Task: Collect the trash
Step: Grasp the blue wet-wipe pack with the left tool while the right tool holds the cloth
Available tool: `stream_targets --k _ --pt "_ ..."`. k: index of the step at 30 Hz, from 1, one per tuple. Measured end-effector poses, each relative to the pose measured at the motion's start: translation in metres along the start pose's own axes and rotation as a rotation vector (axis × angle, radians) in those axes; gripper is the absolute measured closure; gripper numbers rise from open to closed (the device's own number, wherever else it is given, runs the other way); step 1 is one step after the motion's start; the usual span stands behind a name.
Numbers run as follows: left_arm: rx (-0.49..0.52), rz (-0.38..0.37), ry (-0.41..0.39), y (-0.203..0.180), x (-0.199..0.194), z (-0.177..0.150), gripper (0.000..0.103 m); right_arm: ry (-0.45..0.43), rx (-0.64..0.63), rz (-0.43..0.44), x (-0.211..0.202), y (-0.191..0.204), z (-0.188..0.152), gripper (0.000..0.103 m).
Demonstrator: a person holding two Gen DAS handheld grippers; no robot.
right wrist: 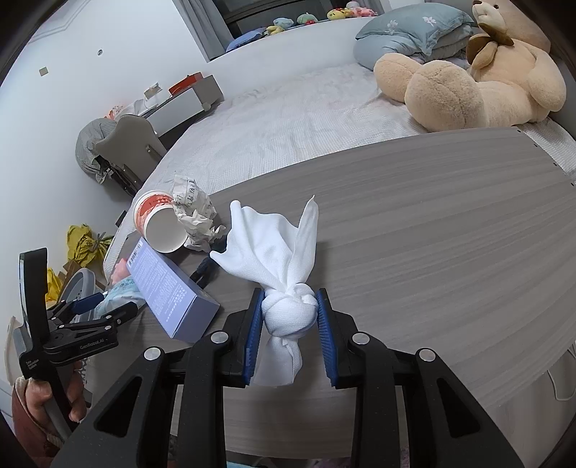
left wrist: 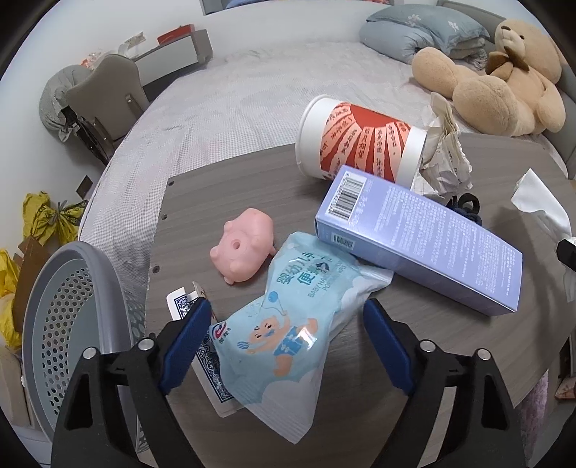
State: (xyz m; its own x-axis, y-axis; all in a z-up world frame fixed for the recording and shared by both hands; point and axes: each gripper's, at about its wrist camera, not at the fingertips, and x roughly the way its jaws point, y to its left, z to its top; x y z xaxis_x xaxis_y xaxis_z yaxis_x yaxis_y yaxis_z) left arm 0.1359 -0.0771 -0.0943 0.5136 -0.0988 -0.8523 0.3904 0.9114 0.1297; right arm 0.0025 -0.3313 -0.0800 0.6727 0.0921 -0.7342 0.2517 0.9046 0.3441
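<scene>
A light blue baby-wipes packet (left wrist: 288,324) lies on the grey wooden table (left wrist: 450,342), partly over a deck of blue-backed playing cards (left wrist: 208,363). My left gripper (left wrist: 286,306) is open and straddles the packet; neither blue pad touches it. Behind the packet are a lilac carton (left wrist: 432,241), a tipped red-and-white paper cup (left wrist: 360,144) and crumpled paper (left wrist: 446,154). My right gripper (right wrist: 291,293) is shut on a knotted white tissue (right wrist: 288,313), held just above the table (right wrist: 432,234). The left gripper (right wrist: 108,306) shows at the far left of the right wrist view.
A pink pig toy (left wrist: 244,248) sits left of the carton, with a dark hair tie (left wrist: 468,207) behind it. A grey perforated bin (left wrist: 72,306) stands beside the table's left edge. Beyond is a bed with a teddy bear (right wrist: 486,79) and pillows (right wrist: 414,32).
</scene>
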Motion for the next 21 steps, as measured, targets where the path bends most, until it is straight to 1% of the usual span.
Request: stream_targets --k 2,3,4,5,7,9,16,21 --pt "-0.001 -0.003 0.006 0.000 0.001 0.000 0.023 -0.003 0.001 -0.001 -0.001 0.000 0.000 0.074" --pt "-0.001 -0.006 0.007 -0.001 0.001 0.000 0.026 -0.005 0.000 -0.002 -0.001 0.000 0.000 0.074" --pt "-0.003 -0.011 0.007 -0.001 0.001 -0.001 0.031 -0.006 -0.001 -0.002 -0.002 0.001 0.000 0.074" --pt "-0.005 -0.019 0.010 0.000 0.001 -0.001 0.032 -0.006 -0.002 -0.003 -0.002 0.001 0.000 0.074" --pt "-0.011 -0.028 0.011 0.000 -0.001 -0.002 0.039 -0.007 -0.003 -0.002 -0.003 0.001 0.000 0.074" --pt "-0.018 -0.037 0.012 0.000 -0.002 -0.004 0.041 -0.010 -0.004 -0.002 -0.004 0.001 0.000 0.074" --pt "-0.056 -0.060 -0.007 0.002 -0.015 -0.014 0.043 -0.019 -0.012 -0.004 -0.010 0.004 -0.001 0.074" --pt "-0.078 -0.056 -0.040 0.007 -0.029 -0.019 0.043 -0.026 -0.017 -0.006 -0.015 0.005 -0.001 0.074"
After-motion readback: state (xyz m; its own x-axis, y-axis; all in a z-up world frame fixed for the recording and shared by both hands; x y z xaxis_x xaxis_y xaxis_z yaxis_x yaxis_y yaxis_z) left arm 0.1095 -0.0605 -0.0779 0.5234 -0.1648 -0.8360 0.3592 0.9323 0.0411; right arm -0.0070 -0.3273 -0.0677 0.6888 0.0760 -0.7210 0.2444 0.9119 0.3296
